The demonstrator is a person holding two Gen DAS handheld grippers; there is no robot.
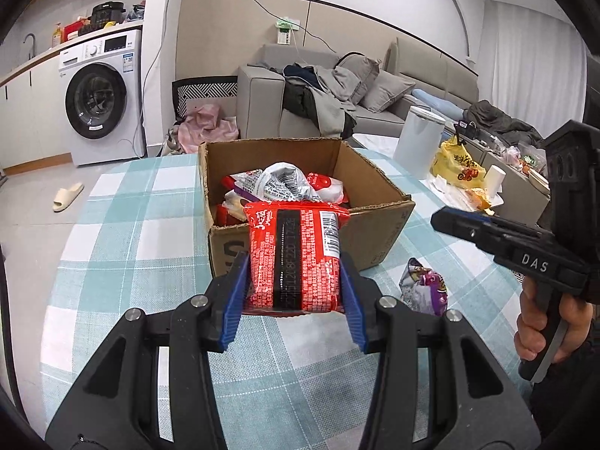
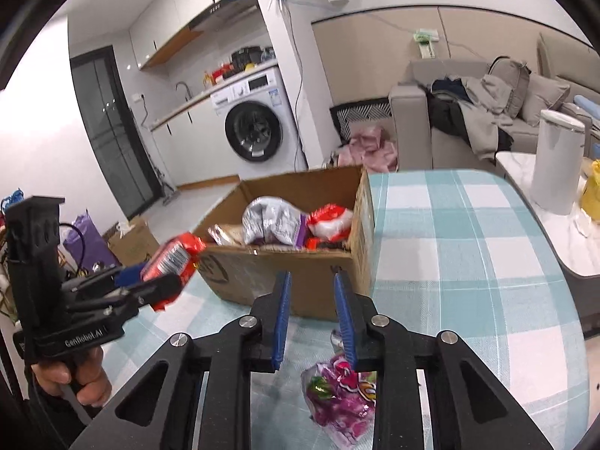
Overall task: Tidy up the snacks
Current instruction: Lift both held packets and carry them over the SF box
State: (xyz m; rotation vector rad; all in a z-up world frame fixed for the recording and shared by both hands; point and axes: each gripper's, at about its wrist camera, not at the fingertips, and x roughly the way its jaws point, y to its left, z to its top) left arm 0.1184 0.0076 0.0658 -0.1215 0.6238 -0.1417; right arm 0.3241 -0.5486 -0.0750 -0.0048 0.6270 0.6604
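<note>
Your table, wearing teal-and-white checked cloth, running out of view at near edge. Cardboard box sitting open on it, crinkled packets piling inside, lower ones hiding. Your left gripper clamping flat red packet, hovering just before box. Your right gripper standing clenched, holding nothing, above glossy purple packet, print blurring, lying on cloth near box.
</note>
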